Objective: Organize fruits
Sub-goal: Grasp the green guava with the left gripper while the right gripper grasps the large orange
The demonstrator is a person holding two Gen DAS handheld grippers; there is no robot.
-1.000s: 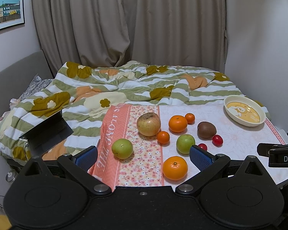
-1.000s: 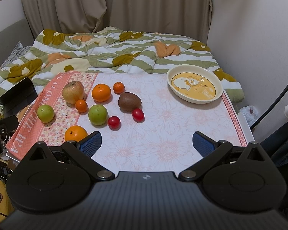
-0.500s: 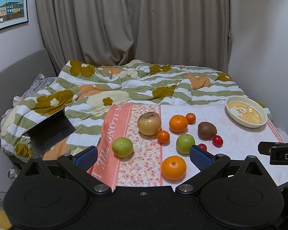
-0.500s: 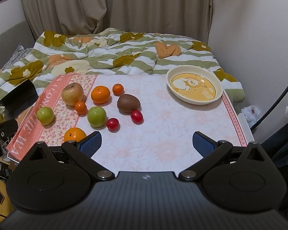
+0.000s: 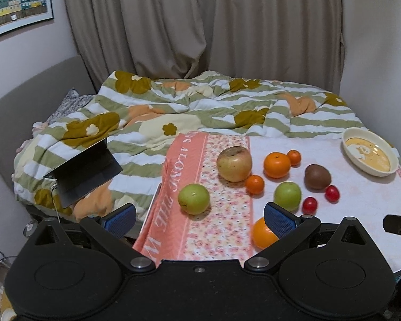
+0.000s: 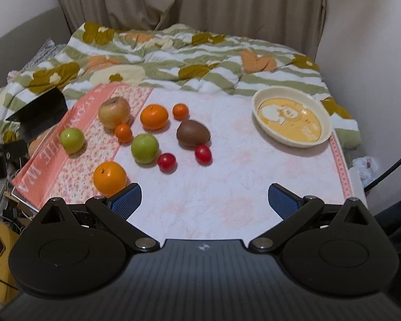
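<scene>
Ten fruits lie scattered on the counter (image 6: 227, 187), none sorted yet: the nearest orange (image 6: 109, 178) at seven o'clock, two cherry tomatoes (image 6: 167, 161) mid-cluster, the kiwi (image 6: 193, 133) beyond them. The bowl (image 6: 326, 136), at two o'clock, holds nothing. Both the left hand-held gripper (image 5: 200, 215) and right hand-held gripper (image 6: 204, 198) hover wide open, gripping nothing. It's the opening approach; next call, I'd say, is closing gently around one fruit.
</scene>
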